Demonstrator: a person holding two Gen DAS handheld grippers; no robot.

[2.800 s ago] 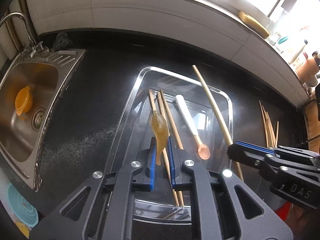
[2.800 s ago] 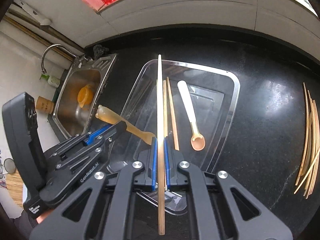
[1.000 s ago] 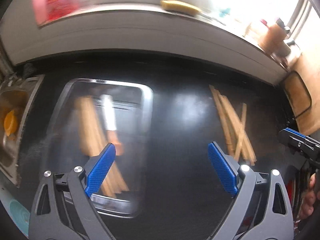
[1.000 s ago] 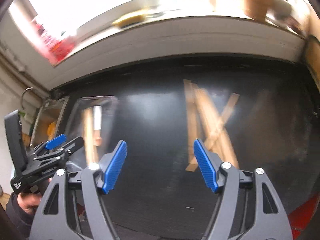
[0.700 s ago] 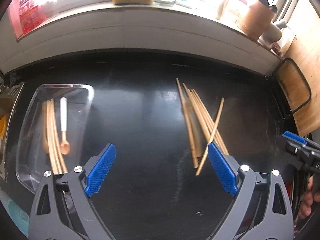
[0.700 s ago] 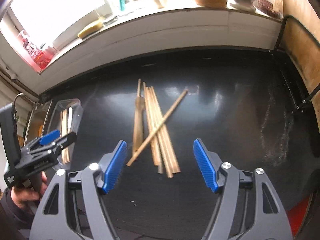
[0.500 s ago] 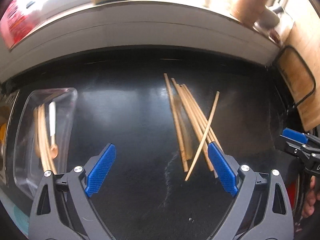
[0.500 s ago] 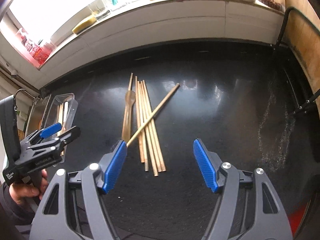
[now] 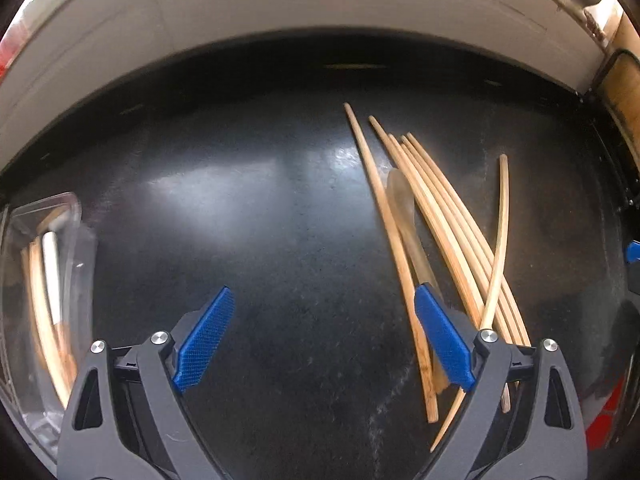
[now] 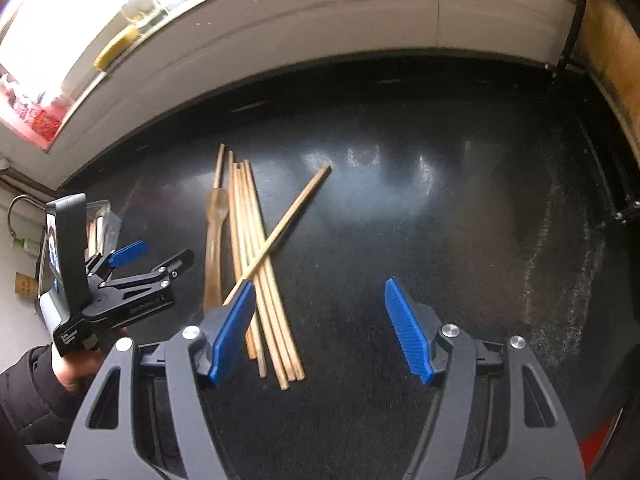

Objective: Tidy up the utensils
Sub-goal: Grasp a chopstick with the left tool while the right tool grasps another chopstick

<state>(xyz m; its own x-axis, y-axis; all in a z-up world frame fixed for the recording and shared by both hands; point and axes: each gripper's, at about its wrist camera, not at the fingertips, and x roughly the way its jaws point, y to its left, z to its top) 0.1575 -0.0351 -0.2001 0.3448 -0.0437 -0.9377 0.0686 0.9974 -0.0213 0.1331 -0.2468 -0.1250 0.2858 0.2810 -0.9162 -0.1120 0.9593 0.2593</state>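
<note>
On the far left of the black worktop sits a clear plastic tray, already holding a few wooden chopsticks and a white-handled spoon. Well apart from it, toward the right, a loose bundle of chopsticks lies on the bare worktop, with a translucent spoon tucked among the sticks and one chopstick lying crossed over the others.

The left gripper hangs above the near end of this bundle, its jaws spread wide and holding nothing; the right-hand blue pad sits over the leftmost stick and the spoon's handle, though whether it touches them cannot be told. In the right wrist view, the right gripper also has its jaws spread and empty, with its left pad over the near end of the crossed chopstick and most of the bundle lying outside the jaws.

The likely trouble is the tangle. Closing on several overlapping sticks at once could scatter them, or lift the crossed chopstick and drag its neighbours along. The spoon, wedged between sticks, looks slippery and could slide out. With both grippers near the same bundle, they could also knock against each other.
</note>
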